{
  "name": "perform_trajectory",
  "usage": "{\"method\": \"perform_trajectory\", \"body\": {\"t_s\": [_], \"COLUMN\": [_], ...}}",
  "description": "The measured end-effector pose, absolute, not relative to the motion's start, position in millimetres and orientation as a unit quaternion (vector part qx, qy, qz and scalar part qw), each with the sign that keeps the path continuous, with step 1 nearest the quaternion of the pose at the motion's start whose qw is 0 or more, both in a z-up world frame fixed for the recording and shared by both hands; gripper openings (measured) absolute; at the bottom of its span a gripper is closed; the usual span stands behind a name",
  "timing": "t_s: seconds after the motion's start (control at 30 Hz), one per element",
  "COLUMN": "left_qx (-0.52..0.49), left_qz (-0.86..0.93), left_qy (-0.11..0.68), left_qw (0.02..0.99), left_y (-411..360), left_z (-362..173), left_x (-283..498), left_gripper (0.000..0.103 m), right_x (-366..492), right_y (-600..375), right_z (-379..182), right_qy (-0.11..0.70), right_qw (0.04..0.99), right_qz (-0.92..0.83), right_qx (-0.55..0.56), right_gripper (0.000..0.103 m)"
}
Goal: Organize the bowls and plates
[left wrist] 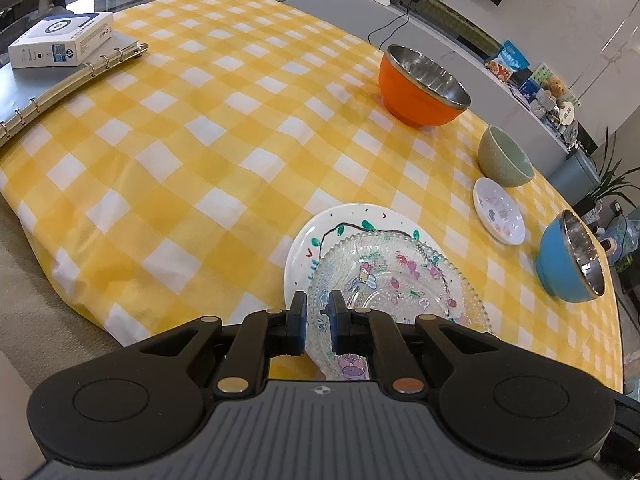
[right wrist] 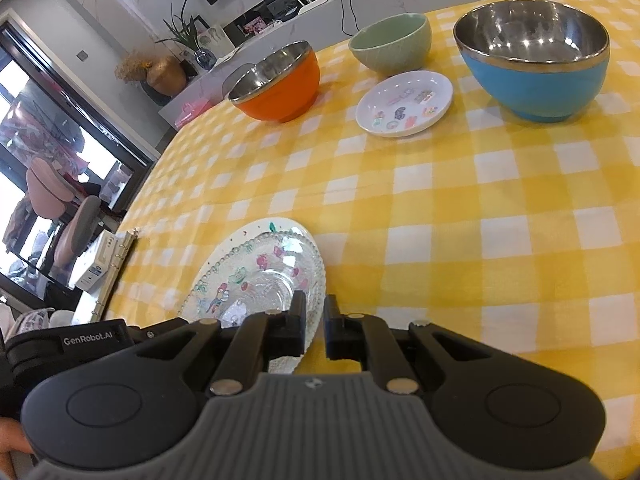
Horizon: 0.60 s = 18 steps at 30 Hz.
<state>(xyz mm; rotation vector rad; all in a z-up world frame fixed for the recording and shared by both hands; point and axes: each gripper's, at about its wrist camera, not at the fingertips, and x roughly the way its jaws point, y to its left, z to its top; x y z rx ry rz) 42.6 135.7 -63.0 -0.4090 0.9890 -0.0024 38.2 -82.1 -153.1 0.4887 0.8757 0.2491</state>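
- My left hand-held gripper (left wrist: pixel 318 312) sits at 6 o'clock in its own view, its jaws narrowed to a slim gap around the near rim of the glass plate (left wrist: pixel 400 280); whether the pads truly pinch the rim I cannot tell.
- The glass plate lies on top of the white painted plate (left wrist: pixel 316 236), shifted toward 4 o'clock, so the white rim shows as a crescent at 10 o'clock.
- My right hand-held gripper (right wrist: pixel 314 314) has its jaws almost together with nothing between them, hovering at the right edge of the same stack — it holds nothing that I can see.
- Still loose on the yellow checked desk (left wrist: pixel 180 160): the orange bowl (left wrist: pixel 420 88) at 1 o'clock, the green bowl (left wrist: pixel 506 158) and small white saucer (left wrist: pixel 498 210) at 2 o'clock, the blue bowl (left wrist: pixel 572 256) at 3 o'clock.
- My judgement: the step in hand is seating the glass plate squarely on the white one, and the task is at an early stage.
- To do it well I would nudge the glass rim toward 10 o'clock until the crescent evens out, low and slow — glass on glaze should slide easily.
- I would let go only once it lies flat, then back straight out so the finger doesn't drag the beaded edge.
- A binder (left wrist: pixel 60 92) with a white box (left wrist: pixel 60 40) on it lies at 10 o'clock, well apart.
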Motion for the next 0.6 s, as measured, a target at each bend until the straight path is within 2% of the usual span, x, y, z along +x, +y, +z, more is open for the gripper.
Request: {"method": "perform_trajectory", "body": {"t_s": [0.6], "left_qx": [-0.171], "left_qz": [0.005], "left_qy": [0.463], "left_qw": [0.870], "left_y": [131], "left_z": [-64], "left_x": [45], "left_gripper": [0.011], "right_x": [43], "right_y": [-69], "right_z": [-151], "right_qy": [0.402], "right_qw": [0.893], "right_qz": [0.107], "right_qx": [0.175], "right_gripper": [0.007]}}
